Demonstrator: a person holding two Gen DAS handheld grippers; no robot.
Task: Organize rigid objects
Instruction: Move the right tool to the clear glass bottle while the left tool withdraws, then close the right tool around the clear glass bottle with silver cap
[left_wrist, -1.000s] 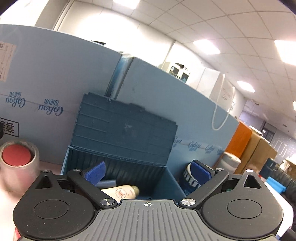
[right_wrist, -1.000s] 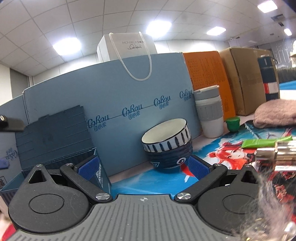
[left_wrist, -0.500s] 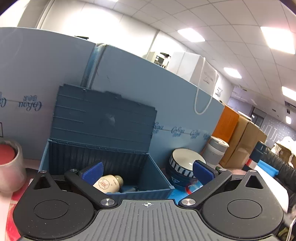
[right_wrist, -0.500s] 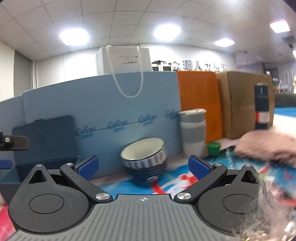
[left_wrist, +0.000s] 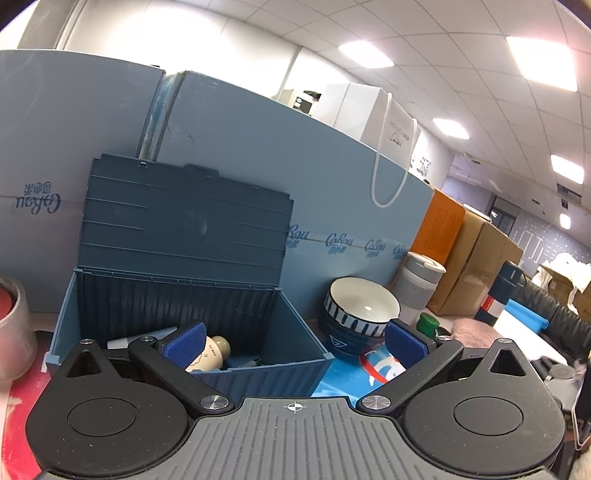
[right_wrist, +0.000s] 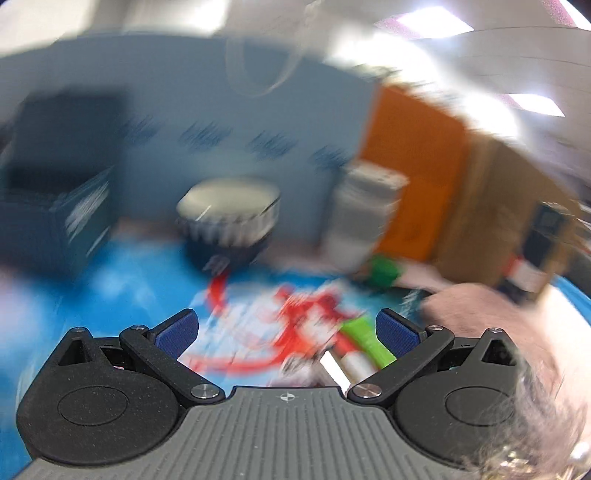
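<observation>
Right claw, spread and empty, faces a blurred green tube at one o'clock, lengthwise toward it; left claw spread too.

1. Worktop: pale surface, mostly covered by a blue printed mat with red cartoon art.
2. Blue storage bin, lid up against the blue partition, sits at the mat's left edge.
3. Stacked bowls just right of the bin, striped white-lined one on top.
4. Grey lidded cup behind-right of the bowls; small green cap at its foot.
5. Tape roll at far left, blurred.
6. Right wrist view, heavily blurred: green tube and pink fluffy cloth lie on the mat.
</observation>
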